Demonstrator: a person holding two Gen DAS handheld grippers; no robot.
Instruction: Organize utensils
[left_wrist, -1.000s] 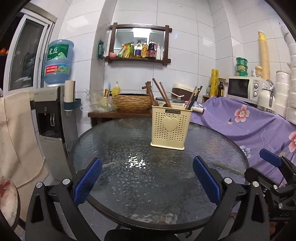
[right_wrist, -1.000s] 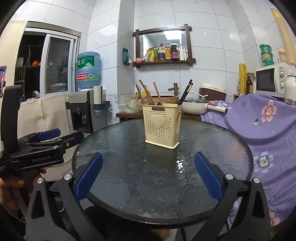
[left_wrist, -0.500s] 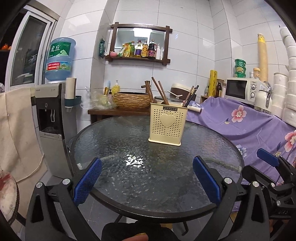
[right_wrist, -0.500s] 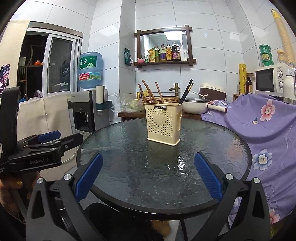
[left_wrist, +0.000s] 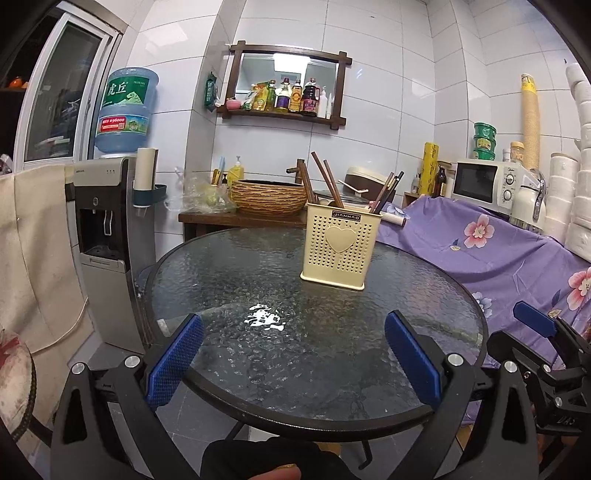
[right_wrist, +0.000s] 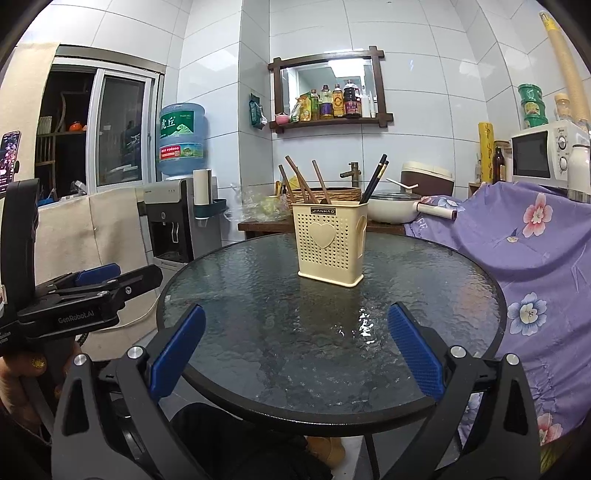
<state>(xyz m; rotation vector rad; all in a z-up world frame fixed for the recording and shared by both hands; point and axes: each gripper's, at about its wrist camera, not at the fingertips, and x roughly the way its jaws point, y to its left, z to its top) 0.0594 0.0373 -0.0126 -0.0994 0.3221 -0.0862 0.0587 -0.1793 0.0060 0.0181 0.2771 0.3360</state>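
Now, from the left wrist, the left gripper (left_wrist: 293, 352) hangs with jaws spread wide over the near edge of the round glass table (left_wrist: 221, 273); the cream utensil holder (left_wrist: 340, 245) (wooden and dark chopsticks (left_wrist: 325, 179) inside) stands upright further back. From the right wrist, the right gripper (right_wrist: 295, 347) is likewise agape and empty, holder well ahead.
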